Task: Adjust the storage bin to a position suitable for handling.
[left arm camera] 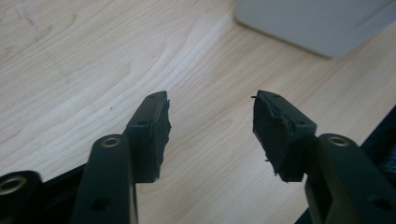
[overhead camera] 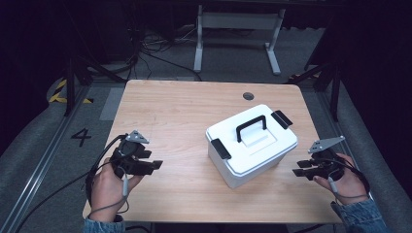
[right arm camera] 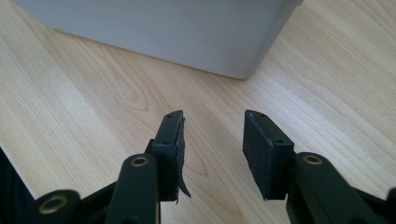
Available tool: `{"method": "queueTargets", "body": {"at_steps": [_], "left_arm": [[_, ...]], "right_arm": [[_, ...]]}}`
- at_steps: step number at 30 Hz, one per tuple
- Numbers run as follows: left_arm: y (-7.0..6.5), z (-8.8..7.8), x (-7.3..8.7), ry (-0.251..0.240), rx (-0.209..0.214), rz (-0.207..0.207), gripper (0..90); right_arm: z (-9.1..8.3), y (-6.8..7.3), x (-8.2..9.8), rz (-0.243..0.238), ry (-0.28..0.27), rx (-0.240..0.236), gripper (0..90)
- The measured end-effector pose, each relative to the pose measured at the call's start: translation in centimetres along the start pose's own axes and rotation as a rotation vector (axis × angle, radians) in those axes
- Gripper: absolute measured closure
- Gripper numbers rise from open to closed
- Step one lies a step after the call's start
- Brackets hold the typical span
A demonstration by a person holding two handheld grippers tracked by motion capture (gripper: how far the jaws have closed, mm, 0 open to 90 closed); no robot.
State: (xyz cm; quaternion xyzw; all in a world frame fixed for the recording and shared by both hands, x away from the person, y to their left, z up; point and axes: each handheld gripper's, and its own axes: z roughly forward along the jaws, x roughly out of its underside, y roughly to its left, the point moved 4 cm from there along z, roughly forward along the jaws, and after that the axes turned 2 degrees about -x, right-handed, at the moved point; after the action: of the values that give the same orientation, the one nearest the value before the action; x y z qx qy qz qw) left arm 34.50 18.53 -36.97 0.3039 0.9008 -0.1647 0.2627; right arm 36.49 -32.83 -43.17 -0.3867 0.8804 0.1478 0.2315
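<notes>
A white lidded box (overhead camera: 251, 144) stands right of centre on the wooden table (overhead camera: 175, 116), turned at an angle. It has a black carry handle (overhead camera: 251, 127) on the lid and a black latch at each end (overhead camera: 218, 148). My left gripper (overhead camera: 156, 165) hovers over the table's near left part, open and empty, pointing right toward the box. My right gripper (overhead camera: 299, 168) is near the table's right edge, open and empty, pointing left at the box. The box's grey corner (left arm camera: 317, 23) lies ahead of the left gripper (left arm camera: 210, 114), and its side wall (right arm camera: 159, 28) stands close before the right gripper (right arm camera: 212, 133).
A round cable hole (overhead camera: 248, 96) sits in the table near its far edge. Behind the table stand a white desk frame (overhead camera: 236, 34) and loose cables on the grey floor. Metal rails run along both sides of the table.
</notes>
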Motion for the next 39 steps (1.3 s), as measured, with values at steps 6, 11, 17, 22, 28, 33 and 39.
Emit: {"method": "queueTargets", "body": {"at_steps": [6,11,17,22,28,33,39], "left_arm": [[-1.2,-0.8,-1.3,-0.002,0.011,0.041,53.2],[-1.9,-1.0,-2.8,-0.013,0.044,0.05,54.4],[-2.7,-0.6,-5.0,0.037,0.084,0.028,53.4],[-3.7,-0.5,-7.0,0.031,0.055,0.09,48.5],[-5.5,-0.1,-9.9,0.018,0.043,0.127,52.8],[-6.5,0.2,-11.7,0.011,0.071,0.145,54.4],[-8.0,0.8,-13.9,-0.001,0.117,0.148,53.8]], "right_arm": [[0.1,0.0,0.1,0.001,0.0,0.002,57.6],[0.1,0.1,0.3,0.007,0.001,0.011,57.3],[-0.2,0.2,0.4,0.017,-0.005,0.016,57.2],[-0.4,0.2,0.3,0.016,-0.01,0.024,57.2],[-0.5,0.2,0.7,0.029,-0.011,0.024,57.2],[-0.6,0.2,0.9,0.03,-0.015,0.027,57.3],[-0.8,0.3,1.3,0.041,-0.017,0.027,57.2]]}}
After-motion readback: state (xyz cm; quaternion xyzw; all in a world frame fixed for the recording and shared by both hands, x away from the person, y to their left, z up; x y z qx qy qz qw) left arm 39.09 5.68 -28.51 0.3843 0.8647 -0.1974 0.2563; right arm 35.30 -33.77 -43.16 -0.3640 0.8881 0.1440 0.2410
